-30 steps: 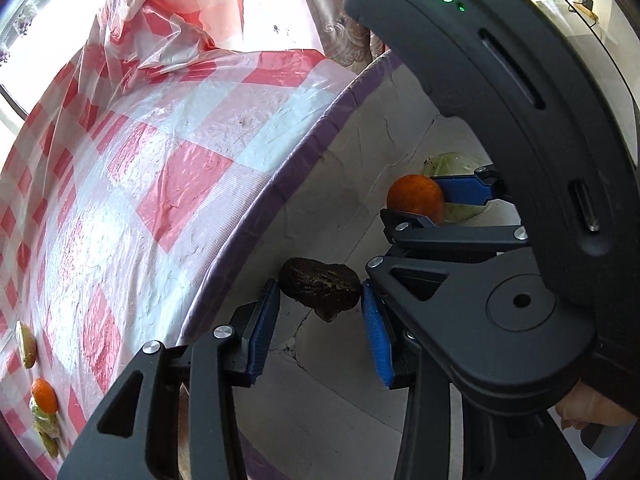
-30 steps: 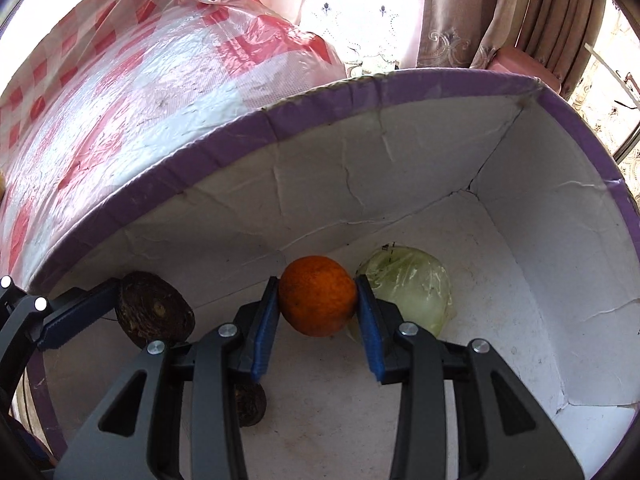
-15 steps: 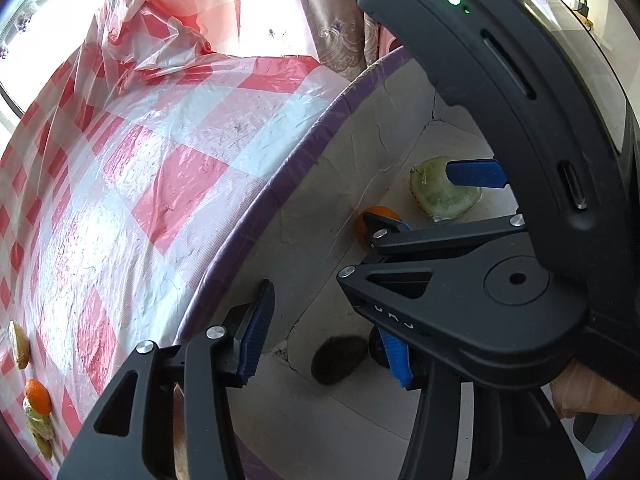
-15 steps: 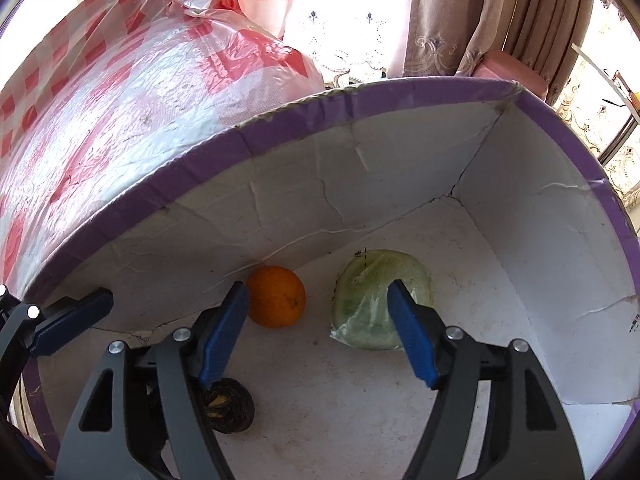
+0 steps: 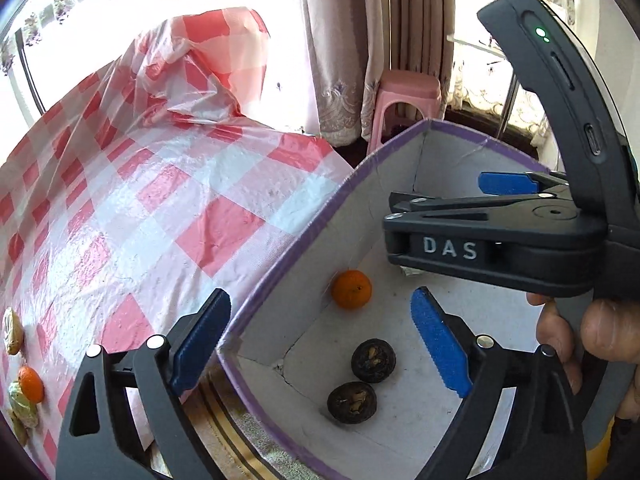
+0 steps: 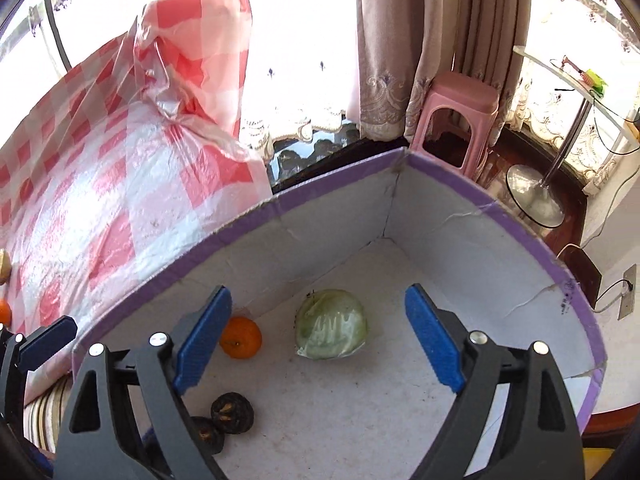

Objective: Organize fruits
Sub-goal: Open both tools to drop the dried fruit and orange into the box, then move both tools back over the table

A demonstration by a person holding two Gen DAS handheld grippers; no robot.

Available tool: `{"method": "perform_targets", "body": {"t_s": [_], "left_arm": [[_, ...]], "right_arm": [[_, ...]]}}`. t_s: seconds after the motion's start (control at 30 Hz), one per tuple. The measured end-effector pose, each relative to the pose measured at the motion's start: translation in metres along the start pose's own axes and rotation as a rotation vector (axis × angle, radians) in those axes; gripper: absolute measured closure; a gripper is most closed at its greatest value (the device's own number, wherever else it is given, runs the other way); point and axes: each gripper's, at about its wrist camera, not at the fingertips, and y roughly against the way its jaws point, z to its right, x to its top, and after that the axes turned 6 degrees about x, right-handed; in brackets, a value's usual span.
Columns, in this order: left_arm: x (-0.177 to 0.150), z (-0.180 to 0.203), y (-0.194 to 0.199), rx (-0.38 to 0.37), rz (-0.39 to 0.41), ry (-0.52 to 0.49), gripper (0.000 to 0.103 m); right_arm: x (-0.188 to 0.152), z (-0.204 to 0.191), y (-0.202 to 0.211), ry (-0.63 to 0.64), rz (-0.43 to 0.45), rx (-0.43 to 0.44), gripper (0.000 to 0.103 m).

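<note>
Both tools are hanging wide above the purple-rimmed box (image 6: 460, 184), and nothing is sitting between the blades of either. The left tool (image 5: 320, 336) has just been opening its jaws; below and between its blades two dark wrinkled fruits (image 5: 374, 360) are lying on the box floor, touching or nearly so, probably because they were let go over the same near corner. The right tool (image 6: 318, 328) has also just been spreading, and the orange (image 6: 241, 338) is resting just beyond its left blade, against the box wall, where a round fruit would likely roll and stop. A pale green wrapped fruit (image 6: 331, 323) is lying ahead of that tool, between its blades in the view but well beneath them, just beside the orange.

Counted inside the box: one orange, one green fruit, two dark fruits, so four pieces in all.

Off to the left of both tools, on the red-checked tabletop (image 5: 160, 208), more pieces are waiting: one small orange (image 5: 30, 384) and at least two or three wrapped pieces (image 5: 24, 410) around it; their exact number is hard to tell at the frame edge. Judging by that, the sorting is only partly done.
</note>
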Motion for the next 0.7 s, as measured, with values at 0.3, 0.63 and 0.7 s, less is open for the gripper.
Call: {"method": "perform_targets", "body": {"t_s": [0.3,0.63,0.7], "left_arm": [[-0.006,-0.060,0.047,0.126,0.125,0.202,0.014],[-0.037,-0.114,0.106,0.219,0.343,0.269,0.014],[-0.044,-0.125,0.117,0.247,0.374,0.269,0.014]], "right_arm": [[-0.003,-0.016,0.056,0.006,0.152,-0.047,0.003],[-0.027,-0.085,0.073,0.143,0.182,-0.080,0.002],[-0.029,-0.102,0.072,0.191,0.155,-0.078,0.002]]}}
